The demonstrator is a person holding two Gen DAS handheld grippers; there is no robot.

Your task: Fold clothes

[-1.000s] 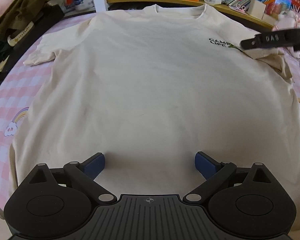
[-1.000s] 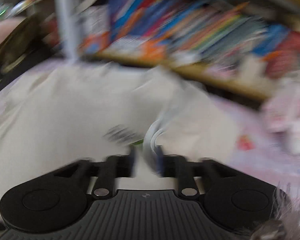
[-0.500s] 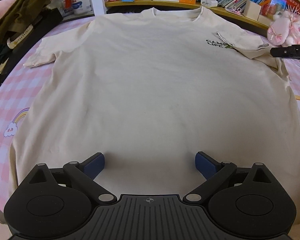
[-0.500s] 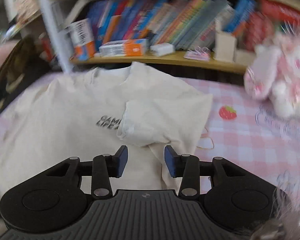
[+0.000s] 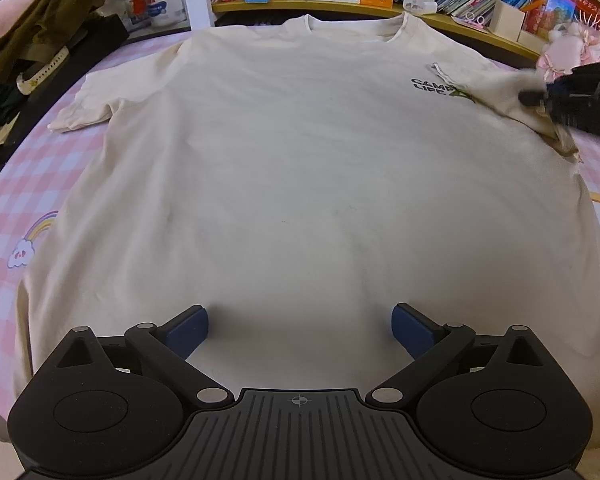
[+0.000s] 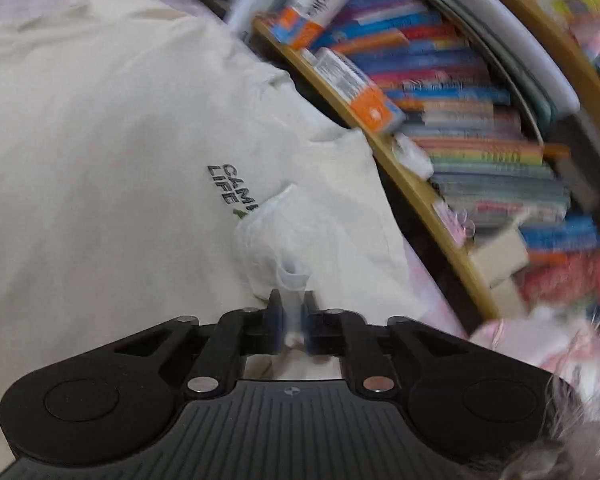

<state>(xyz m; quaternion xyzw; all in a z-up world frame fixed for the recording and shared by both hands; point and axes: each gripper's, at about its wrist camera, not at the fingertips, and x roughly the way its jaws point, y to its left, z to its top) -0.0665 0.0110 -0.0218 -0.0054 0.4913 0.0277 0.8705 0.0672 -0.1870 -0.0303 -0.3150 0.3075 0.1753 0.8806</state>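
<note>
Cream T-shirt (image 5: 292, 168) spread flat on pink checked cloth (image 5: 16, 208), collar toward bookshelf (image 5: 380, 4), hem nearest, long axis running away. Left gripper (image 5: 299, 326) spread wide over hem, holding nothing. Right gripper (image 6: 292, 312) pinched tight on folded-in sleeve (image 6: 276, 240).

The shirt (image 5: 300, 152) is matt cream cloth, smooth with faint creases, its chest print (image 5: 436, 87) flat black. The cloth cover (image 5: 24, 184) beneath is pink check. Both grippers (image 5: 299, 326) (image 6: 291, 312) are matt black plastic, ribbed, with shiny metal pins and dull blue pads (image 5: 188, 328). The shelf (image 5: 452, 26) looks like wood.
</note>
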